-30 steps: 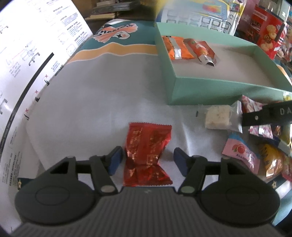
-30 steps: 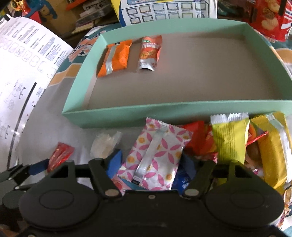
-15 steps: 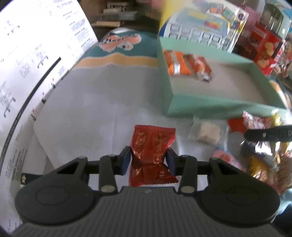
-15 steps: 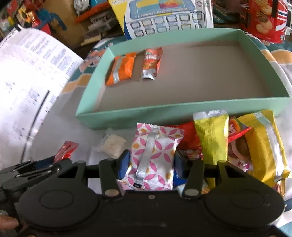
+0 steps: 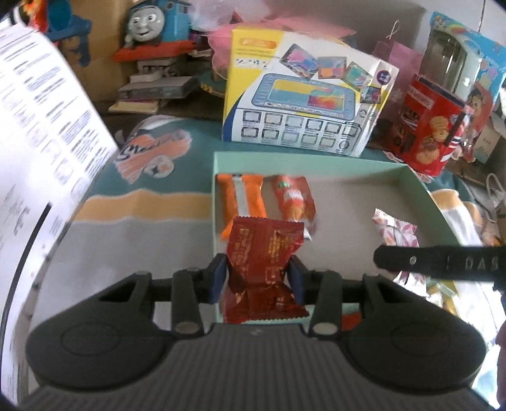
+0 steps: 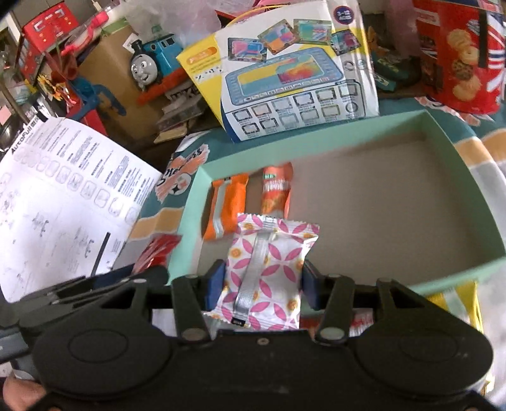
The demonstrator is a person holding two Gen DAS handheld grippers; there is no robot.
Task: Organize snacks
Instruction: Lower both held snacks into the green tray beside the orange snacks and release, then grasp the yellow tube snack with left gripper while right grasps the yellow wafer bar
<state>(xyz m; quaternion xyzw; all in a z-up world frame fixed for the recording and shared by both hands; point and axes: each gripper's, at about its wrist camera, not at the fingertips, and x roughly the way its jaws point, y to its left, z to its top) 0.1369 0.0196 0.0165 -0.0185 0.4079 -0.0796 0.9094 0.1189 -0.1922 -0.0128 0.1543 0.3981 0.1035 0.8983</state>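
My left gripper point(image 5: 257, 278) is shut on a red foil snack packet point(image 5: 264, 253) and holds it in the air over the near-left corner of the mint-green box point(image 5: 284, 158). My right gripper point(image 6: 262, 284) is shut on a white packet with a pink flower pattern point(image 6: 268, 265), lifted above the box's front wall point(image 6: 458, 278). Two orange packets point(image 6: 226, 205) point(image 6: 276, 189) lie side by side in the box's left end. In the left wrist view a finger point(image 5: 436, 262) of the right gripper crosses at the right, with the pink packet point(image 5: 395, 230) above it.
A yellow-and-white toy box point(image 5: 303, 104) and a red biscuit tin point(image 5: 433, 126) stand behind the green box, and a blue toy train point(image 5: 151, 25) sits further back. A large printed sheet point(image 6: 63, 196) rises at the left. Loose snacks, one yellow point(image 6: 455, 303), lie before the box.
Both grippers closed on their packets, the red one and the pink-patterned one, then lifted them off the table and moved forward over the green box's front edge.
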